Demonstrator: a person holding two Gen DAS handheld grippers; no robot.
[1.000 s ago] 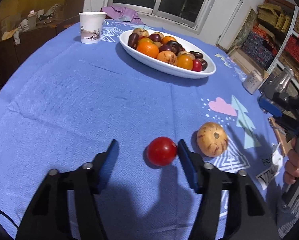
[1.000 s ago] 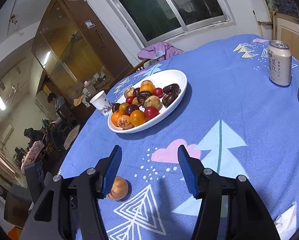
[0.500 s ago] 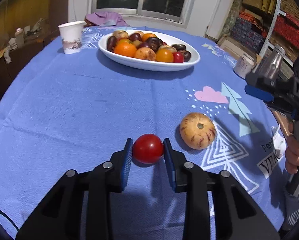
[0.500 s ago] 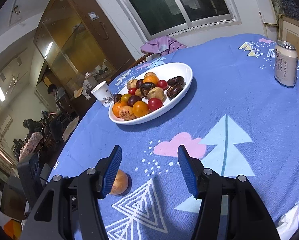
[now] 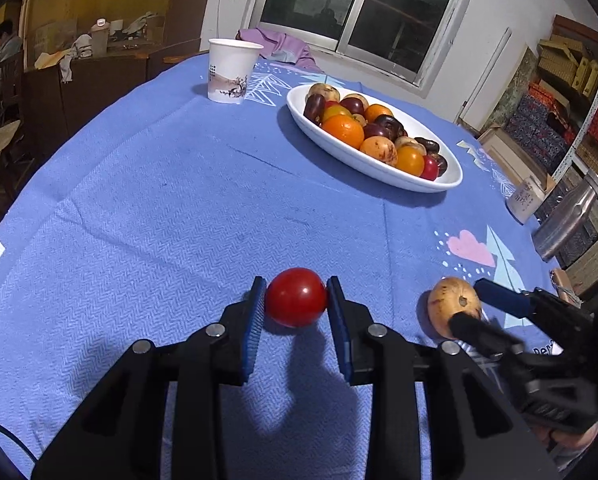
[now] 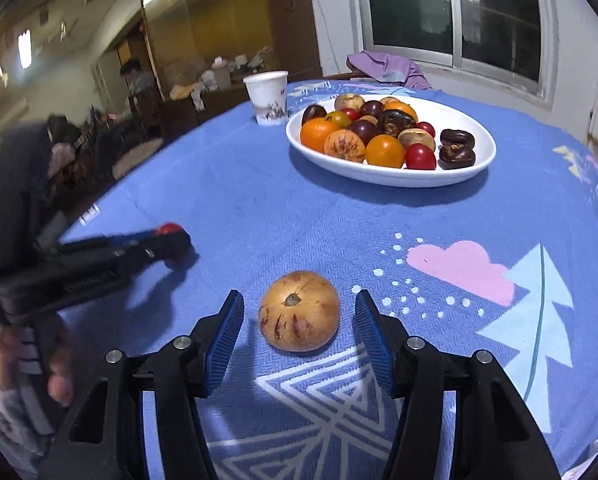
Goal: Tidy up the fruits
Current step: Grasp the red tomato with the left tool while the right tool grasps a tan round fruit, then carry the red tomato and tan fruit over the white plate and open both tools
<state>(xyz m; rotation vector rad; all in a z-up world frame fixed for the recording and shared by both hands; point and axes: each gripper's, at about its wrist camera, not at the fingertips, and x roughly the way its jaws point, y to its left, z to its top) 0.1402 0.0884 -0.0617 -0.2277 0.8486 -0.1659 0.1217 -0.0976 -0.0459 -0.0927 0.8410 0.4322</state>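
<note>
The left gripper [image 5: 296,300] is clamped on a small, glossy red tomato [image 5: 296,297], which appears slightly lifted off the blue woven tablecloth [image 5: 179,200], though the view leaves that uncertain. The right gripper [image 6: 299,318] stands spread wide around a round tan fruit with reddish streaks [image 6: 299,310], its blue pads [image 6: 225,336] not touching it. Ahead of both tools, an oval white dish [image 6: 391,176] already holds many fruits. These two remain to be moved there, it seems.

Left gripper [image 5: 296,298] clamped, both pads in contact. Right gripper [image 6: 299,314] spread wide, low, nothing touching its pads.
</note>
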